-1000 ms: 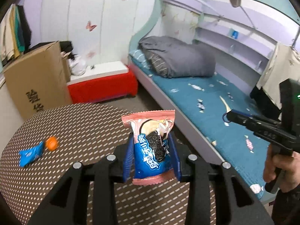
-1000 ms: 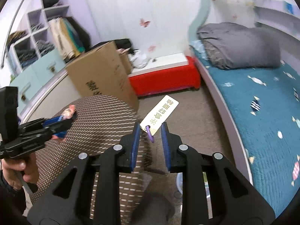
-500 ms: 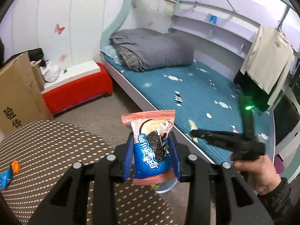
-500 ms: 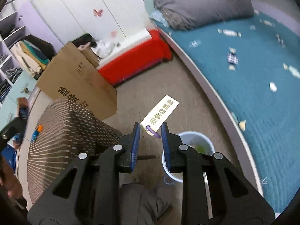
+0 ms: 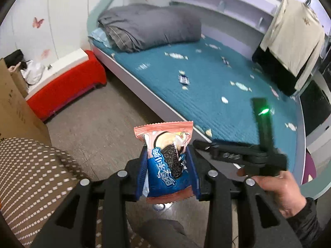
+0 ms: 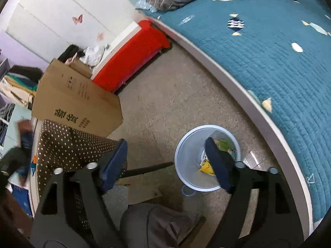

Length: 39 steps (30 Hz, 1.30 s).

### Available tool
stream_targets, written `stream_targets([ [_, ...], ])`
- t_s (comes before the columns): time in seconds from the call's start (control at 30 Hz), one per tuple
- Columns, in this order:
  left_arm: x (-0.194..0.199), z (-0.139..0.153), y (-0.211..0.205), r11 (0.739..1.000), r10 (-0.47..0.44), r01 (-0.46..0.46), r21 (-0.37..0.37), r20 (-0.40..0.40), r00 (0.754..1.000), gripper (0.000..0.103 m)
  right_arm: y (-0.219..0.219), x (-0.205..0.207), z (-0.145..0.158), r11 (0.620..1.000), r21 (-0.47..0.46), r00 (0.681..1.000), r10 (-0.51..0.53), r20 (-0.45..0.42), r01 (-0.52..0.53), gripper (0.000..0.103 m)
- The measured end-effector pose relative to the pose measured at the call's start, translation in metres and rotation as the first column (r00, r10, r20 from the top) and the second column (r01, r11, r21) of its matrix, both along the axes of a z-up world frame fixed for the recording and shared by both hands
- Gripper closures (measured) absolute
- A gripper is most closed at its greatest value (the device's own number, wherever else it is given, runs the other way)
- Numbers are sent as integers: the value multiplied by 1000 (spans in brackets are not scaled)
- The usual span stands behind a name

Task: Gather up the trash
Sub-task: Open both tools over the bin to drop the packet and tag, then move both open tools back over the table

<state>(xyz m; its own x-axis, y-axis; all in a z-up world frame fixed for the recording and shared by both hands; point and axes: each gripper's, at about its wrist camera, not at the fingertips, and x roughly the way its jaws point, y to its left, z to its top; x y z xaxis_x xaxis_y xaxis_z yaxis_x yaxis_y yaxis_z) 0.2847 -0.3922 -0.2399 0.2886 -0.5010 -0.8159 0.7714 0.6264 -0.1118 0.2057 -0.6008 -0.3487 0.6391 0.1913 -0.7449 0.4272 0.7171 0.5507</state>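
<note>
Left gripper (image 5: 168, 163) clamps a cookie packet (image 5: 167, 161). Right gripper (image 6: 165, 161) jaws opening, nothing between — above the bin (image 6: 187, 161) rim; bare floor (image 6: 165, 86) between bed (image 6: 279, 47) edge and worktop (image 6: 68, 142).

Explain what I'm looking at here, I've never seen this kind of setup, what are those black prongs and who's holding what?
No robot here: a person holds a two-finger gripper in each hand, and each gripper carries a wide-angle camera looking along its fingers. The black prongs are those fingers.

The left camera's picture shows the left gripper clamped on a cookie wrapper. The right hand appears at its side, holding the other tool.

The right camera's picture looks down at the floor. The right gripper is opening with nothing between its fingers, above a pale blue trash bin that already holds some scraps. A dotted brown tablecloth covers the table beside it.
</note>
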Motion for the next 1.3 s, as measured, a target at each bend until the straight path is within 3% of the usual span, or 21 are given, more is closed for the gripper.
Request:
stream_targets([
  [0.2, 11, -25, -29, 998, -37, 40, 56, -51, 998, 63, -18, -23, 17, 998, -11, 997, -65, 43, 66, 18],
  [0.27, 14, -32, -38, 995, -43, 48, 86, -57, 997, 40, -22, -28, 24, 996, -19, 995, -87, 56, 88, 14],
  [0.3, 15, -34, -41, 994, -36, 41, 98, -51, 998, 23, -22, -29, 26, 995, -21, 994, -94, 60, 95, 14],
  [0.33, 17, -36, -43, 995, -19, 23, 100, -38, 999, 17, -23, -31, 28, 994, -23, 993, -102, 64, 104, 13],
  [0.53, 22, -28, -27, 995, 48, -45, 90, -28, 998, 12, -12, -34, 32, 995, -30, 994, -91, 64, 93, 6],
  [0.8, 13, 6, 20, 993, 112, -114, 34, 42, 993, 10, 14, -32, 41, 993, -60, 994, -93, 58, 97, 6],
  [1.3, -9, 55, 92, 981, 187, -180, -69, 112, 976, 10, 72, -24, 100, 989, -151, 992, 24, 122, -5, 6],
])
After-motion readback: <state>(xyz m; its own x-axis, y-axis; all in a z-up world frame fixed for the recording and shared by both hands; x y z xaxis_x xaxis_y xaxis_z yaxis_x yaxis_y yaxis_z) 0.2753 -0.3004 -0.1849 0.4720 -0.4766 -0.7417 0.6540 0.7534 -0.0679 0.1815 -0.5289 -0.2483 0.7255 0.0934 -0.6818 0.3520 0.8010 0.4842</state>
